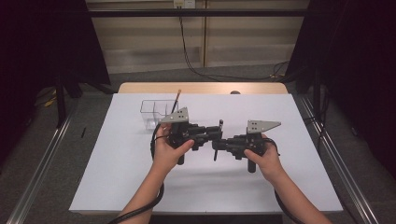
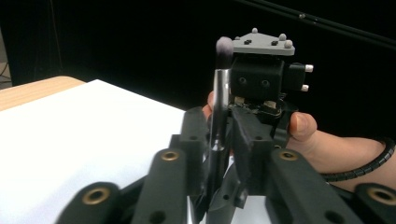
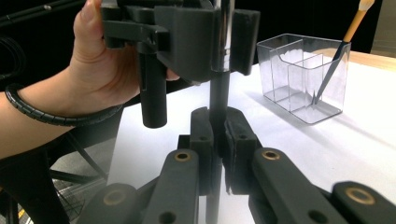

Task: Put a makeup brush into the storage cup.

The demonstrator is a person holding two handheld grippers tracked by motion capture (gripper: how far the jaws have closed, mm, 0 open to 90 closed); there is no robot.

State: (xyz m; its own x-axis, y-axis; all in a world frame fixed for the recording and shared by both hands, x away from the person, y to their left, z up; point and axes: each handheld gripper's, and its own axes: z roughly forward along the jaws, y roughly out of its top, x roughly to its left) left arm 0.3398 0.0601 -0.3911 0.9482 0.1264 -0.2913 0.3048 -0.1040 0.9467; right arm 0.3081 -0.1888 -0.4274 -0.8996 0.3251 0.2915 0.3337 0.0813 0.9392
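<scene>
Two grippers meet over the middle of the white table (image 1: 116, 177), both clamped on one upright makeup brush (image 2: 220, 107). The right gripper (image 3: 218, 140) pinches the brush's dark handle low down, its jaws tight against it. Just above that grip, the left gripper (image 3: 224, 39) clasps the silvery collar of the same brush, so the brush runs straight up from one pair of jaws into the other. The grey bristle tip stands clear above the left gripper's jaws. Beyond the left gripper, farther from the person, stands a clear plastic organizer (image 1: 156, 112) with dividers, well apart from both grippers. A second brush (image 3: 343, 46) with an orange handle leans inside it.
</scene>
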